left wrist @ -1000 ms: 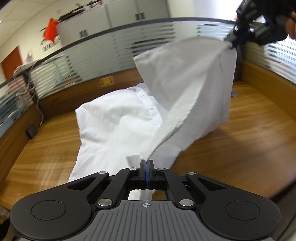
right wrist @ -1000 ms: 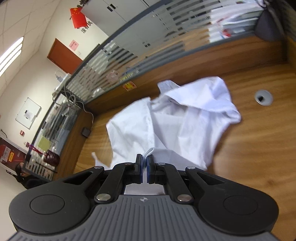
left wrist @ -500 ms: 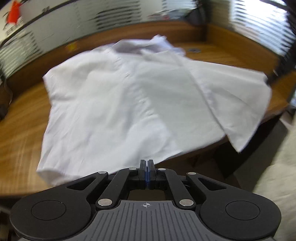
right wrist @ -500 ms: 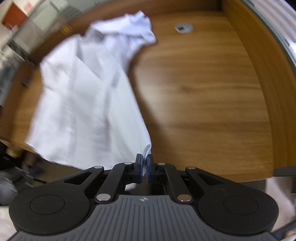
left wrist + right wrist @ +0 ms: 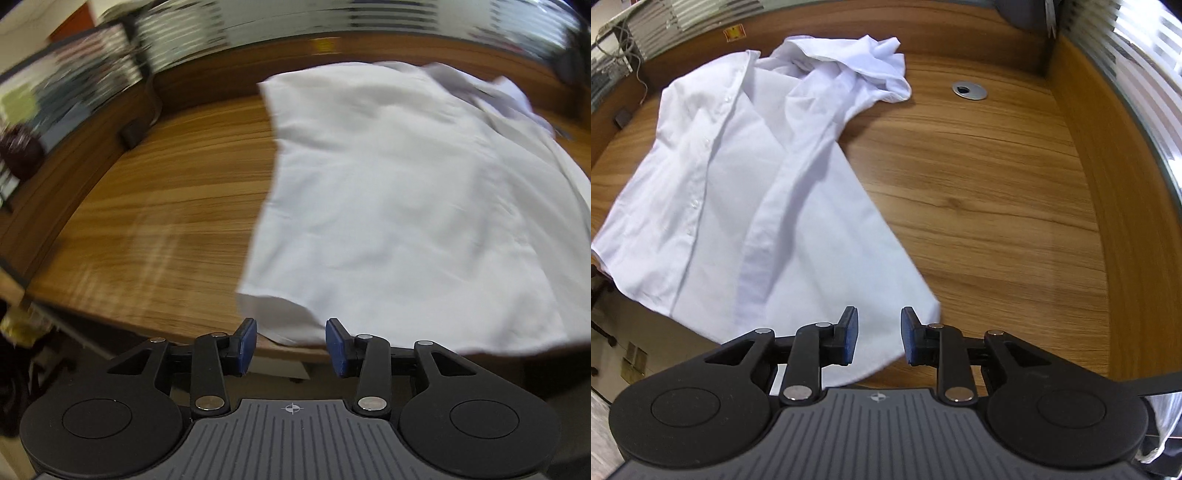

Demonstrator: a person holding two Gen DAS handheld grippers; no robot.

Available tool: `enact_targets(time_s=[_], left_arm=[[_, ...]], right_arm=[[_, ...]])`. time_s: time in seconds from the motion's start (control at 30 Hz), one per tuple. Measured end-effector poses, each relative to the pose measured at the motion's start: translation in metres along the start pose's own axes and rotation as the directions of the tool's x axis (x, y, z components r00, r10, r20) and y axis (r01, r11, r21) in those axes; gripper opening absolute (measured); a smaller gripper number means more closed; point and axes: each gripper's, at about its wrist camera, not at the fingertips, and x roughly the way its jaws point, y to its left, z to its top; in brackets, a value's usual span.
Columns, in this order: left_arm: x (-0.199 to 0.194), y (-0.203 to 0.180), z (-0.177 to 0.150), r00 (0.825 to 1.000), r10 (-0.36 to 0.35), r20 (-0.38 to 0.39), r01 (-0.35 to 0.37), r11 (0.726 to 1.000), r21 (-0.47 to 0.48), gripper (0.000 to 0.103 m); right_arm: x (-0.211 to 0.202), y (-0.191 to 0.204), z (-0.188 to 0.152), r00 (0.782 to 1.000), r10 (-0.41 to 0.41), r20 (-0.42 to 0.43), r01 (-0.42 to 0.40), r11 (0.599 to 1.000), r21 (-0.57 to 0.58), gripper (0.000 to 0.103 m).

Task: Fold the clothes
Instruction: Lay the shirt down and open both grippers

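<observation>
A white button-up shirt [image 5: 738, 192] lies spread on the wooden desk [image 5: 979, 192], front up, collar and a bunched sleeve at the far end. Its hem reaches the desk's near edge and hangs slightly over. My right gripper [image 5: 877, 338] hovers over the hem's right corner; its jaws are opening, and the cloth lies below the gap, not pinched. In the blurred left wrist view the shirt [image 5: 406, 206] fills the right half of the desk [image 5: 166, 221]. My left gripper [image 5: 291, 345] sits at the hem's left corner, jaws opening, blue pads apart with the cloth edge just beyond them.
A round metal cable grommet [image 5: 969, 89] sits in the desk at the far right. A raised wooden partition [image 5: 1108, 184] with striped glass rims the desk. A small dark box [image 5: 135, 133] rests near the far left corner. Floor and clutter lie below the near edge.
Both grippers held the shirt's hem in the air, swung it down and laid it flat on the desk. Their jaws, shut on the cloth before, now stand apart and the hem lies free.
</observation>
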Motion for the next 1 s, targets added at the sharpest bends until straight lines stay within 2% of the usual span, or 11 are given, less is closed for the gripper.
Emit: enact_targets(time_s=[0.13, 0.27, 0.4, 0.43, 0.47, 0.5, 0.53, 0.63, 0.83, 1.0], left_arm=[[0.014, 0.022, 0.016, 1.0, 0.005, 0.026, -0.002, 0.995, -0.099, 0.059], [0.037, 0.033, 0.027, 1.0, -0.001, -0.007, 0.0, 0.988, -0.152, 0.059], [0.058, 0.032, 0.03, 0.998, -0.018, -0.058, 0.009, 0.989, -0.149, 0.059], [0.06, 0.033, 0.03, 0.997, -0.029, -0.064, 0.019, 0.989, -0.148, 0.056], [0.062, 0.034, 0.029, 0.997, -0.043, -0.07, 0.032, 0.989, -0.147, 0.04], [0.063, 0.034, 0.028, 0.995, -0.058, -0.08, 0.046, 0.989, -0.14, 0.028], [0.065, 0.035, 0.028, 0.993, -0.067, -0.094, 0.055, 0.991, -0.125, 0.009], [0.058, 0.038, 0.027, 0.997, -0.047, -0.068, 0.042, 0.996, -0.077, 0.004], [0.051, 0.075, 0.033, 0.997, 0.032, -0.064, -0.036, 0.998, -0.059, 0.004], [0.054, 0.11, 0.035, 0.99, 0.116, -0.077, -0.116, 0.993, 0.01, 0.004]], right_arm=[[0.002, 0.018, 0.012, 1.0, 0.002, -0.001, -0.002, 1.0, 0.001, 0.029], [0.003, 0.032, 0.015, 1.0, -0.004, -0.002, 0.004, 1.0, 0.005, 0.029], [0.003, 0.046, 0.017, 1.0, -0.02, 0.003, 0.02, 1.0, 0.011, 0.029], [0.002, 0.05, 0.018, 1.0, -0.024, 0.004, 0.024, 1.0, 0.015, 0.029], [0.001, 0.053, 0.018, 1.0, -0.029, 0.006, 0.028, 0.999, 0.021, 0.029], [0.001, 0.057, 0.019, 0.999, -0.033, 0.008, 0.033, 0.999, 0.026, 0.029], [0.0, 0.06, 0.019, 0.999, -0.037, 0.01, 0.037, 0.999, 0.032, 0.029], [-0.001, 0.072, 0.021, 0.999, -0.045, 0.011, 0.045, 0.998, 0.043, 0.029], [0.0, 0.099, 0.026, 0.999, -0.036, 0.017, 0.035, 0.998, 0.061, 0.029], [0.005, 0.123, 0.032, 1.0, -0.018, 0.024, 0.016, 0.997, 0.07, 0.029]])
